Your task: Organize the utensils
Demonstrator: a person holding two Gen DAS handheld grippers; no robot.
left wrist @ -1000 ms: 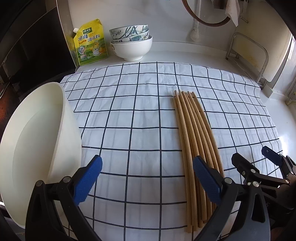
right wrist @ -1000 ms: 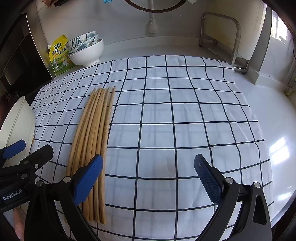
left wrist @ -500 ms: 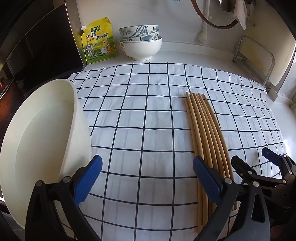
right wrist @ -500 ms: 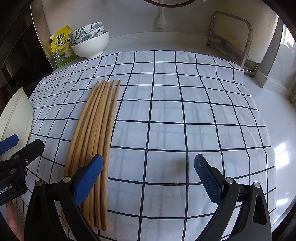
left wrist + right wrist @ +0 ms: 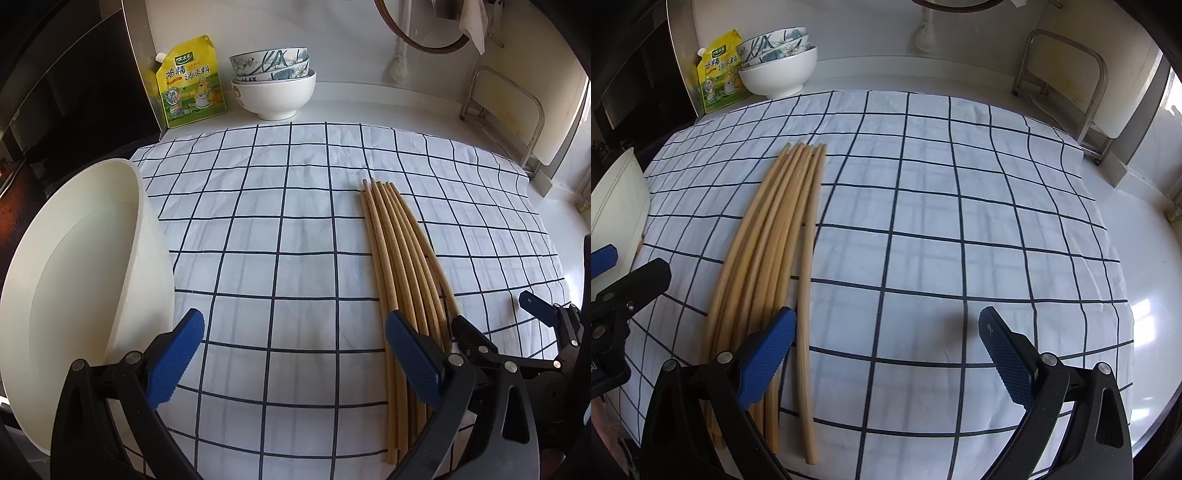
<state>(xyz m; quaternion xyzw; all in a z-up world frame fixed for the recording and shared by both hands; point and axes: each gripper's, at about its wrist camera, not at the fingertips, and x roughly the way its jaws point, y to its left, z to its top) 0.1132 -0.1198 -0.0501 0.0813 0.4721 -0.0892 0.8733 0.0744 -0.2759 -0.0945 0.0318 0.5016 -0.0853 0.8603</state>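
Note:
Several long wooden chopsticks (image 5: 399, 266) lie side by side on the checked cloth (image 5: 280, 221), pointing away from me. In the right wrist view the rightmost chopstick (image 5: 805, 295) lies slightly apart from the bundle (image 5: 764, 240). My left gripper (image 5: 293, 332) is open over bare cloth, its right finger above the near part of the bundle. My right gripper (image 5: 886, 332) is open too, its left finger over the bundle's right side. A large white bowl (image 5: 85, 280) stands tilted at the left. Each gripper shows in the other's view: right (image 5: 493, 314), left (image 5: 631, 262).
At the back left stand a yellow seasoning pouch (image 5: 190, 83) and stacked bowls (image 5: 273, 85). A metal rack (image 5: 1067, 70) stands at the back right. The white counter (image 5: 1137, 258) runs along the cloth's right edge. A dark appliance (image 5: 74, 110) lies to the left.
Both grippers have moved forward, so the bowls and pouch look nearer. My right gripper's left finger now sits over the bundle rather than beside it. Both stay open.

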